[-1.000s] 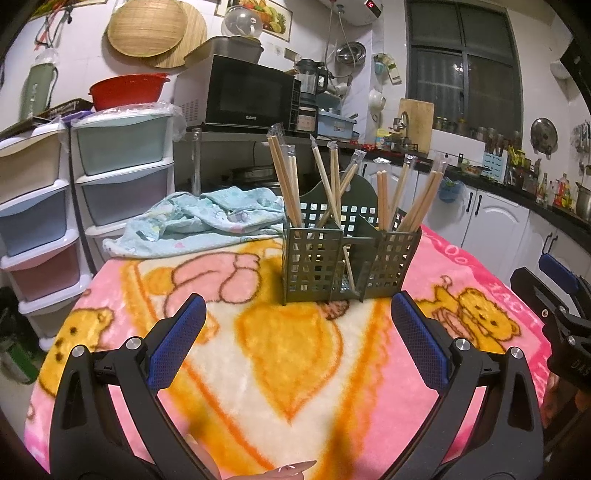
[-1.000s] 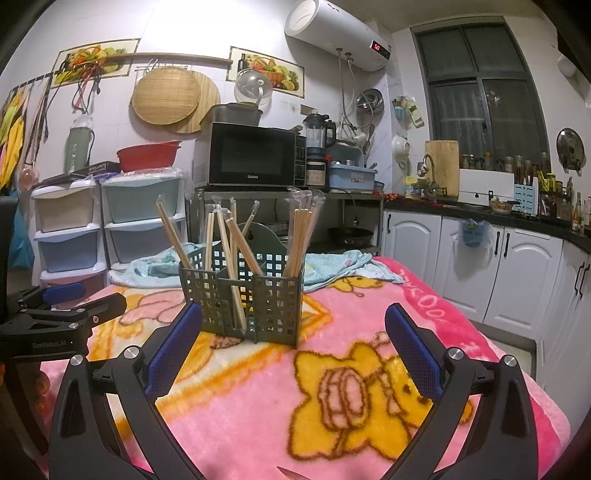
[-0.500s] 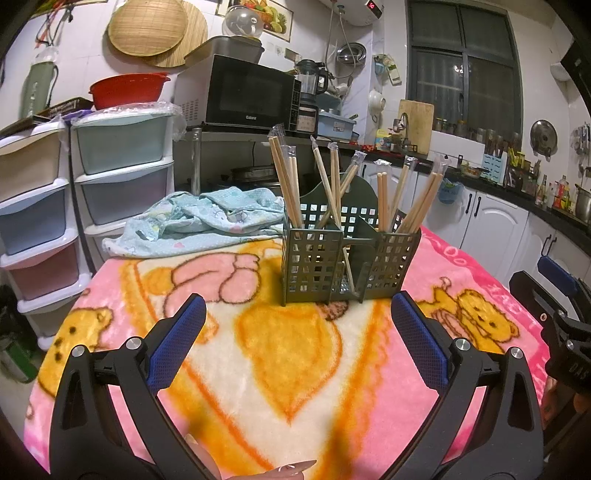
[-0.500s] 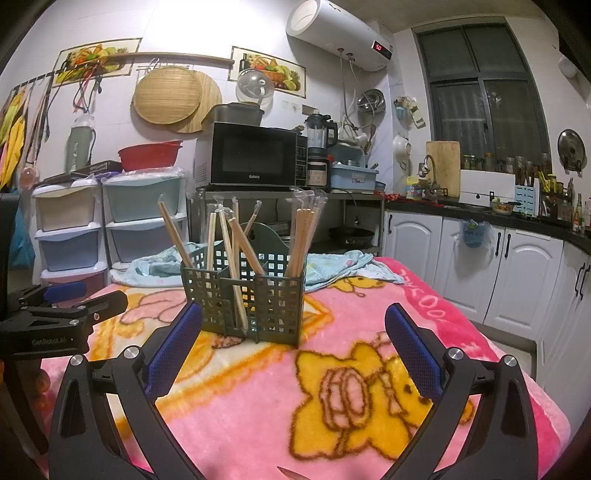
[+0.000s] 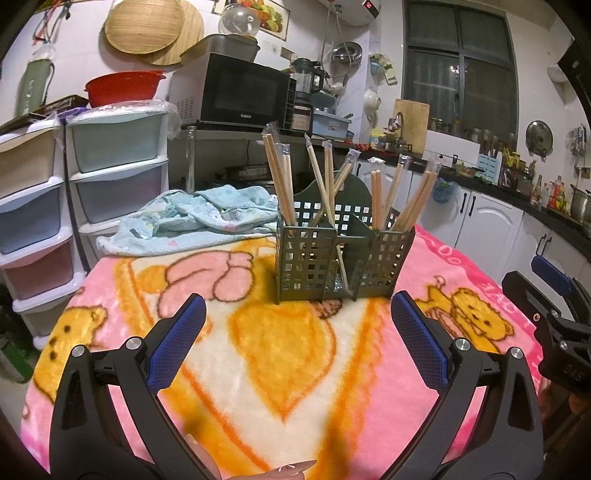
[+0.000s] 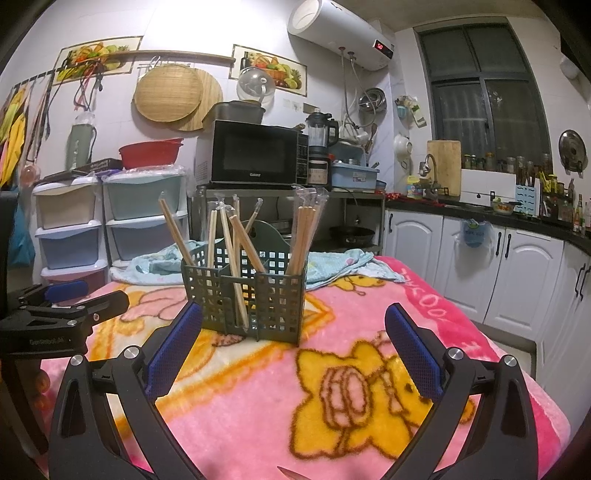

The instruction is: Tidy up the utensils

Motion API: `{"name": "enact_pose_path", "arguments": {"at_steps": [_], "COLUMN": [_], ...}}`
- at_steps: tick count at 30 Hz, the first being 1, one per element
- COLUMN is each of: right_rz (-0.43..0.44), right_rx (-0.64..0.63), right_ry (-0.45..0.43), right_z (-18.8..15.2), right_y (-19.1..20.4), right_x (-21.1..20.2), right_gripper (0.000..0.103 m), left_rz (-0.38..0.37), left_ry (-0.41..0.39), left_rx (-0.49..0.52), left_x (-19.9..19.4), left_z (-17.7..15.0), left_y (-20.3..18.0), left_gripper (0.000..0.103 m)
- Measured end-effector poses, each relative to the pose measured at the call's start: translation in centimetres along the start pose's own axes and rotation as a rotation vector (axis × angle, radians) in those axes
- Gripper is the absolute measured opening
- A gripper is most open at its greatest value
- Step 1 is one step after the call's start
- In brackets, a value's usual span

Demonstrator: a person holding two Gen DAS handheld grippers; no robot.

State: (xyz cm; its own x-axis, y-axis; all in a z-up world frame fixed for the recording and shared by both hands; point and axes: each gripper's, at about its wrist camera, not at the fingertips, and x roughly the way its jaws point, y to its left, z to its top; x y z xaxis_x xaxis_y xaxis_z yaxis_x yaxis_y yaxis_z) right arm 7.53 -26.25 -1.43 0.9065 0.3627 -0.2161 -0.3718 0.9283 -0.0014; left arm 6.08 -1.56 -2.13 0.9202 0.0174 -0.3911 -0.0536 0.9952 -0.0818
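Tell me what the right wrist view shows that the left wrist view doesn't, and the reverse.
Only the right wrist view shows the whole water heater, the fruit pictures on the wall and the left tongs from the side, at the left edge.

Only the left wrist view shows the chopstick holder's other side, with its centre compartment open at the front, and the right tongs at the right edge.

Both show the holder full of chopsticks on the pink blanket, the blue towel, the microwave, and each view's own tongs open and empty.

Caddy (image 5: 338, 258) on blanket (image 5: 280, 354), chopsticks (image 5: 280, 184) upright in its compartments; crumpled cloth (image 5: 192, 221) behind-left of caddy; drawer units (image 5: 114, 162) further left; microwave (image 5: 243, 90) behind.
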Motion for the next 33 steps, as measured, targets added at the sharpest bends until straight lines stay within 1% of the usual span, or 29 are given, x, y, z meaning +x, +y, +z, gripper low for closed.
{"name": "enact_pose_path", "arguments": {"at_steps": [4, 13, 18, 22, 24, 26, 28, 29, 30, 31, 32, 33], "right_rz": [-0.002, -0.003, -0.009, -0.017, -0.026, -0.038, -0.045, -0.058, -0.083, -0.131, -0.166, -0.225], "right_rx": [0.002, -0.001, 0.000, 0.003, 0.008, 0.029, 0.067, 0.095, 0.120, 0.161, 0.183, 0.198], "right_ry": [0.001, 0.003, 0.004, 0.012, 0.020, 0.033, 0.071, 0.108, 0.133, 0.178, 0.238, 0.348], "right_z": [0.1, -0.3, -0.6, -0.6, -0.6, -0.3, 0.2, 0.5, 0.8, 0.9, 0.8, 0.3], "right_y": [0.0, 0.2, 0.0, -0.5, -0.9, -1.8, -3.5, -5.0, -6.2, -8.4, -10.2, -12.8], "right_x": [0.0, 0.2, 0.3, 0.4, 0.6, 0.9, 1.9, 2.8, 3.5, 4.8, 6.2, 8.6], "right_gripper": [0.096, 0.096, 0.096, 0.096, 0.096, 0.096, 0.096, 0.096, 0.096, 0.097, 0.097, 0.097], "left_rz": [-0.001, -0.021, 0.003, -0.004, -0.003, 0.007, 0.029, 0.050, 0.083, 0.136, 0.173, 0.208], "left_ry": [0.003, 0.026, 0.048, 0.062, 0.070, 0.095, 0.134, 0.154, 0.184, 0.230, 0.256, 0.285], "left_rx": [-0.002, 0.001, -0.005, -0.019, -0.025, -0.041, -0.046, -0.047, -0.046, -0.054, -0.066, -0.077], "left_x": [0.1, 0.0, 0.6, 0.8, 1.1, 1.6, 2.9, 3.8, 4.9, 6.6, 7.9, 9.8], "left_z": [0.1, -0.2, 0.1, 0.3, 0.5, 1.0, 1.7, 2.2, 2.6, 3.1, 3.6, 4.1], "left_y": [0.2, -0.6, 0.2, 0.6, 1.0, 1.8, 3.1, 3.9, 4.6, 5.8, 7.2, 8.9], "left_gripper": [0.092, 0.092, 0.092, 0.092, 0.092, 0.092, 0.092, 0.092, 0.092, 0.092, 0.092, 0.092]}}
